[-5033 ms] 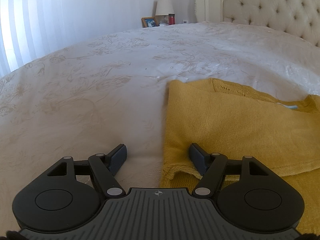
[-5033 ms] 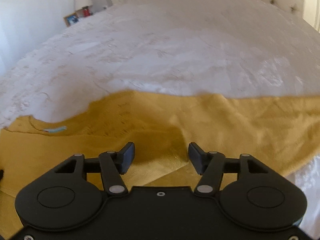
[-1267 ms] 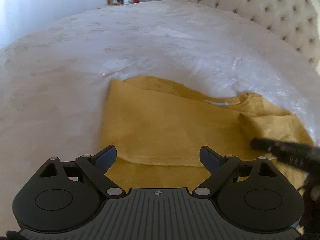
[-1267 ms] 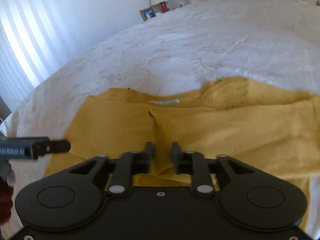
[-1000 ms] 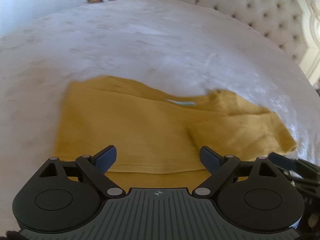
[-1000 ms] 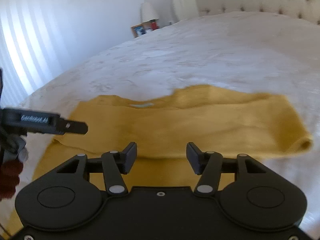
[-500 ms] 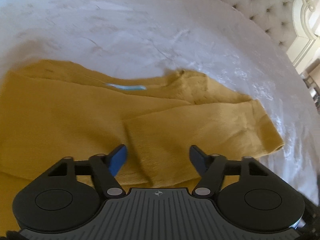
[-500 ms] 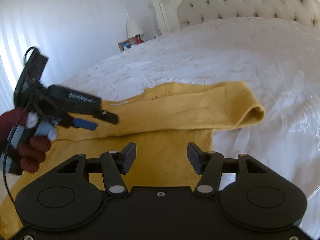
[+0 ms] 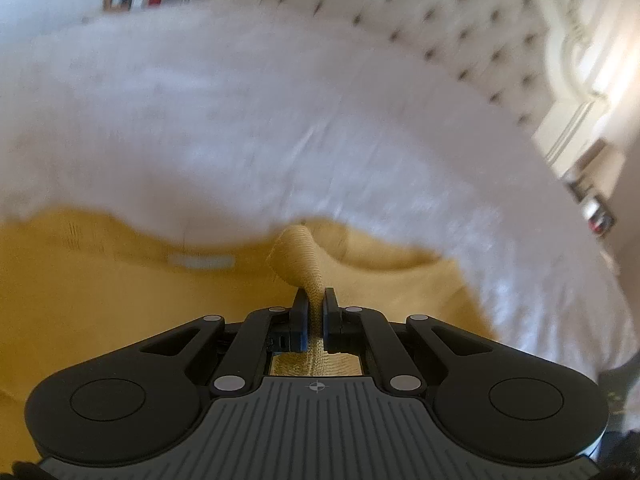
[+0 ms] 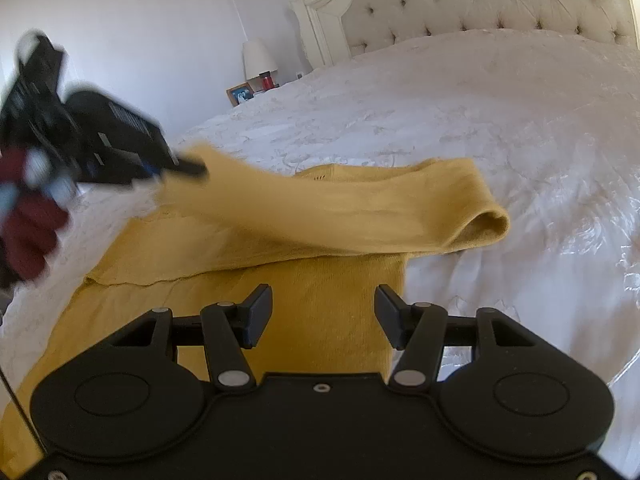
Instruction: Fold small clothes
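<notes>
A mustard yellow knit sweater lies on the white bedspread. My left gripper is shut on a pinched fold of the sweater's sleeve. In the right wrist view the left gripper holds that sleeve lifted above the sweater body, at the left. My right gripper is open and empty, just above the sweater's lower part. A pale neck label shows in the left wrist view, which is blurred.
A tufted cream headboard stands at the far end of the bed. A nightstand with a lamp, a red cup and a photo frame is beyond the bed's far left corner. White bedspread surrounds the sweater.
My left gripper has closed on the sleeve and lifted it up. My right gripper let go of the sweater about a second ago and stays open.
</notes>
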